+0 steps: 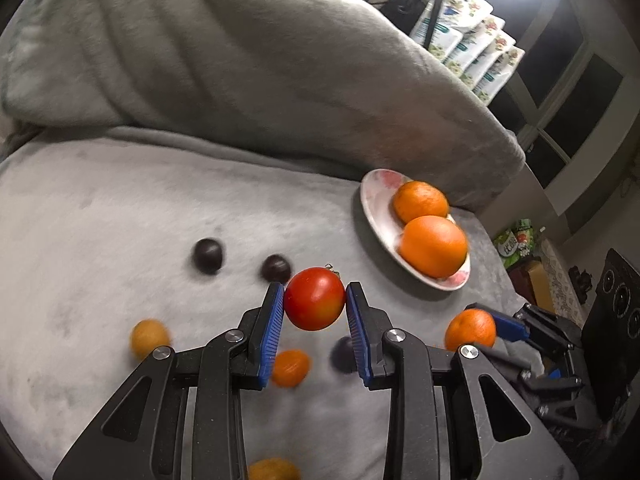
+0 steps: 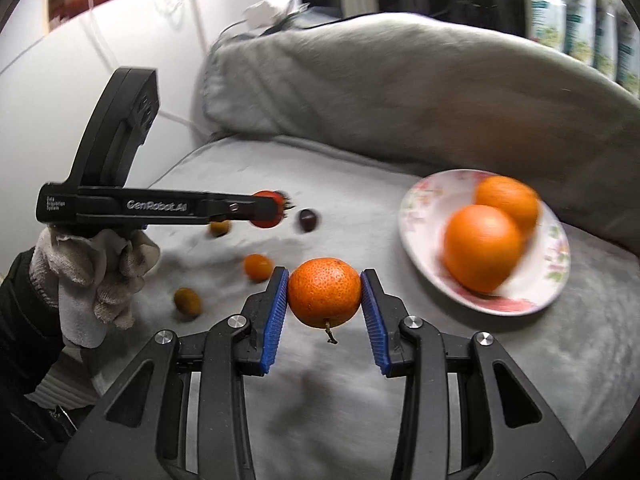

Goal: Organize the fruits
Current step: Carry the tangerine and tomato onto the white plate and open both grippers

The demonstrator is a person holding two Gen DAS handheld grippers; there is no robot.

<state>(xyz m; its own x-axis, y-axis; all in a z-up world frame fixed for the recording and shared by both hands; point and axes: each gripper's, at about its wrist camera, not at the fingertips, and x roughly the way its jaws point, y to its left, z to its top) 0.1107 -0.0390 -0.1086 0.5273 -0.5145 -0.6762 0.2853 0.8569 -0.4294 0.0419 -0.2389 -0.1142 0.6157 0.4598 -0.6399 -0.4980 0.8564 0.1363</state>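
Observation:
My left gripper (image 1: 315,300) is shut on a red tomato (image 1: 314,298) and holds it above the grey blanket; it also shows in the right wrist view (image 2: 267,208). My right gripper (image 2: 325,292) is shut on a mandarin (image 2: 324,292) with its stem down, seen in the left wrist view (image 1: 470,328) too. A floral plate (image 1: 376,208) (image 2: 420,216) at the right holds two oranges (image 1: 434,246) (image 2: 482,248). Dark plums (image 1: 207,256) (image 2: 308,220) and small orange kumquats (image 1: 149,338) (image 2: 258,267) lie loose on the blanket.
A large grey pillow (image 1: 248,64) (image 2: 420,80) rises behind the fruit and plate. Patterned packets (image 1: 472,40) stand at the back right. A gloved hand (image 2: 100,276) holds the left gripper's handle. The bed edge drops off at the right (image 1: 504,280).

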